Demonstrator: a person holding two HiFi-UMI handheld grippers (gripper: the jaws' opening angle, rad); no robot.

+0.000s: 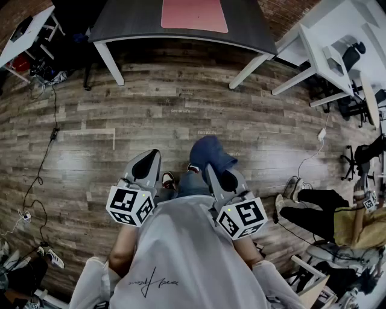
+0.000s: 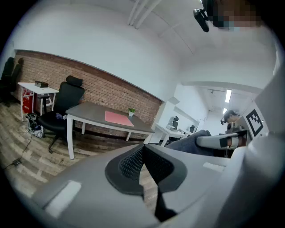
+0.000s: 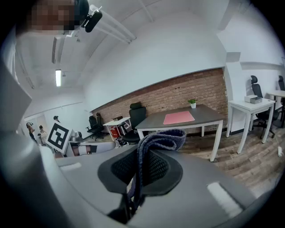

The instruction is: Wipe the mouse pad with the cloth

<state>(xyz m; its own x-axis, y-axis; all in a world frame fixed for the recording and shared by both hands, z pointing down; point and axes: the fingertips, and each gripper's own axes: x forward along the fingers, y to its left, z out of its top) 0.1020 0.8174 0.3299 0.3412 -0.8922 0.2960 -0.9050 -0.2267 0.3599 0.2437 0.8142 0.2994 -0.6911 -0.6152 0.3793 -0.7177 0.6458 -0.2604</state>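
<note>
Plank flooring [image 1: 181,102] is seen between the person [image 1: 181,253] and the far grey table [image 1: 132,24], where the pink mouse pad [image 1: 194,15] lies, well apart from both grippers; the blue cloth [image 1: 208,154] is pinched in the right gripper [image 1: 220,178], folded over its tips. The approach is judged to be in hand; the cloth must next be carried forward and laid on the pad; the left gripper [image 1: 148,166] is pressed together on nothing, both held close to the body.

Blue cloth [image 3: 161,137], folded, pinched in the right gripper [image 3: 141,167]; pink mouse pad [image 1: 194,15] lies flat on a grey table [image 1: 132,18].
</note>
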